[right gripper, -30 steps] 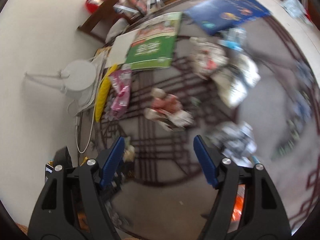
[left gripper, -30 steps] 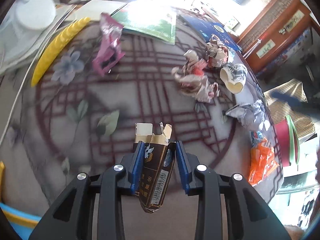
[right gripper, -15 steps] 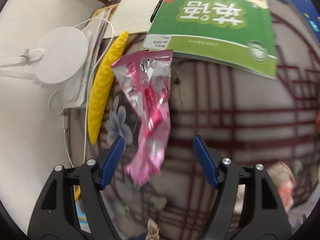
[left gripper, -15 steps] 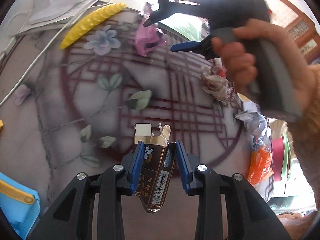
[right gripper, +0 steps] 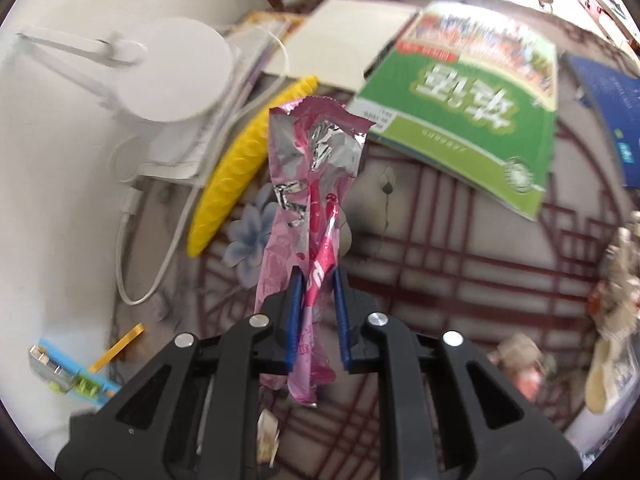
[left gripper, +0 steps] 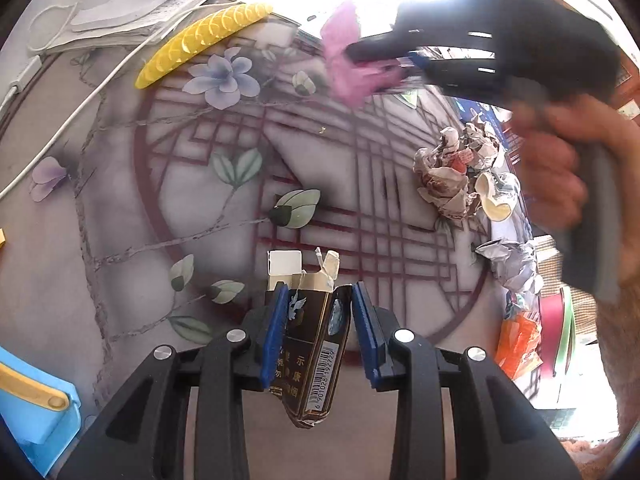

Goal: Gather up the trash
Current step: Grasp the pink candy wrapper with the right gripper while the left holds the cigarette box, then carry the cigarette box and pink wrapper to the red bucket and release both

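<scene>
While left hand-held gripper [left gripper: 316,320] clamps torn cigarette pack [left gripper: 310,344], right hand-held gripper [right gripper: 316,300] pinches pink wrapper [right gripper: 312,216].

wrapper [right gripper: 312,216] pink (silver inside) | pack [left gripper: 310,344] dark brown | book [right gripper: 476,92] green

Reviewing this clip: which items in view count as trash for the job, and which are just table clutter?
Trash:
pink wrapper, in the right gripper
cigarette pack, in the left gripper
crumpled paper balls
orange wrapper

Clutter:
green book
yellow strip
white lamp
</scene>
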### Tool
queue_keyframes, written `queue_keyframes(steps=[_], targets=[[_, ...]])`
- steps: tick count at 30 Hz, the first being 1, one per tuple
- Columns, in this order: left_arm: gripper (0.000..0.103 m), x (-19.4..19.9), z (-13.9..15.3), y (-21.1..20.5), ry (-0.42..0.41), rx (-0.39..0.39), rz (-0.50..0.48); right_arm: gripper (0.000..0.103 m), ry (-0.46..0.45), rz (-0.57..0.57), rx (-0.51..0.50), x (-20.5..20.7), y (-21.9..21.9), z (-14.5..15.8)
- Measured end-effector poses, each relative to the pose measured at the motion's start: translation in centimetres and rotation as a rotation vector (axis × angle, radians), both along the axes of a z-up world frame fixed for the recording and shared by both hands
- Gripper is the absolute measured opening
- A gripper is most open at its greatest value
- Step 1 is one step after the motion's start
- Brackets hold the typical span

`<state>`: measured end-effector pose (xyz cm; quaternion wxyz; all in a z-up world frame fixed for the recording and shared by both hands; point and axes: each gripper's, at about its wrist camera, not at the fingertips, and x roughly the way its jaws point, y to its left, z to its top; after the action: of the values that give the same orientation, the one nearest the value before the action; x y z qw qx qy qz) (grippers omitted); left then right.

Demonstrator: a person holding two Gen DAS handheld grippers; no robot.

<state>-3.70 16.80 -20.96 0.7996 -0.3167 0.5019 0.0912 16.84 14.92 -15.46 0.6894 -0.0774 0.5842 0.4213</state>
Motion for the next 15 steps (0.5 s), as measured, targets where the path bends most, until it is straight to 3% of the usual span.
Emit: queue_keyframes(steps=[7,15], targets=[[0.031,0.7,1.8,-1.1,-0.048,0.027,-0.032,0.016,-0.028,-0.024,0.108,-2.7,-7.5,5.3],[0.031,1.3,3.7,-3.2,-0.090,0.044,-0.074,0.016,-0.010,-0.153,0.133,-5.7,-16.8,6.7]])
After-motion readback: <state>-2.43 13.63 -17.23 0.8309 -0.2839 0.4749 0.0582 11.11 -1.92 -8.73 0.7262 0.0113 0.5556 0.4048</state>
